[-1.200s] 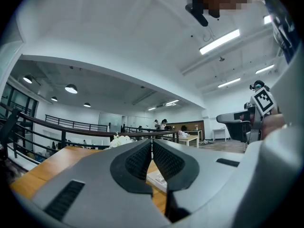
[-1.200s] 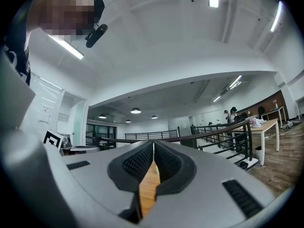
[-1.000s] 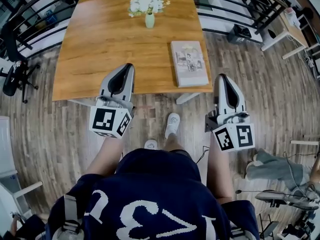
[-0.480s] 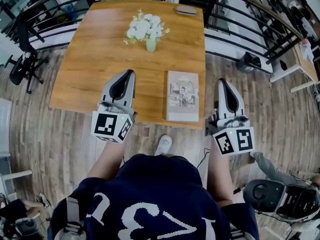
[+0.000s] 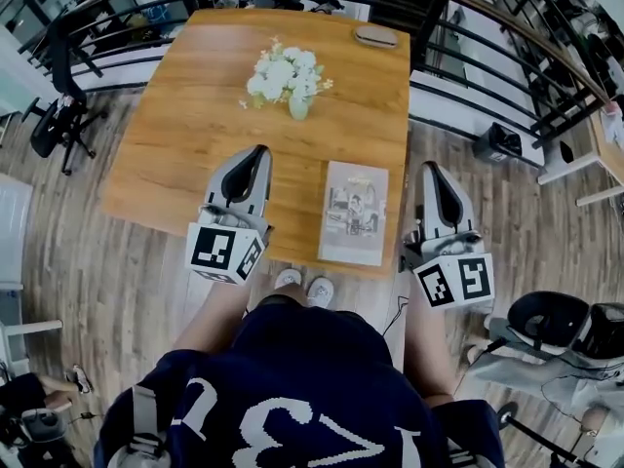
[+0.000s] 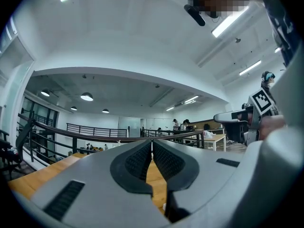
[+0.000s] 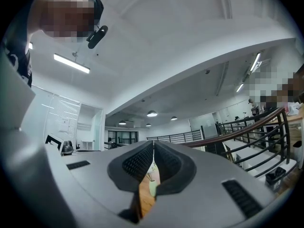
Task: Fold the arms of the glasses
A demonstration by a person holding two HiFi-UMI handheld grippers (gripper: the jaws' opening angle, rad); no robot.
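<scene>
**A:** Carrying the left tongs (image 5: 255,154) and the right tongs (image 5: 433,172) fully closed, pads together, nothing gripped. Why held so?

**B:** Probably just for travel. Pointing about level and forward, side by side, either side of the book (image 5: 353,213), with no work in reach yet. Keeps both well short of the vase (image 5: 298,107) too.

**A:** And the glasses?

**B:** Cannot make out any on the counter (image 5: 175,144). Only a small flat grey case (image 5: 375,36) at the far edge, right of centre, well apart from both tongs. Possibly holds the glasses; cannot tell from here.

**A:** So no folding begun?

**B:** Seems not. Looks like getting to the far edge comes first, then opening the tongs.

**A:** Differs how from a second ago?

**B:** Stands much nearer the counter now. Back then, had the near edge just at the tips, the book ahead, and one shoe stepping forward. Now has the left tips over the wood, the right tips just off the right edge, the book level with the tongs, and both shoes (image 5: 320,289) together at the near edge. Same spacing between the tongs as before. Case nearer as well, yet still far off.
</scene>
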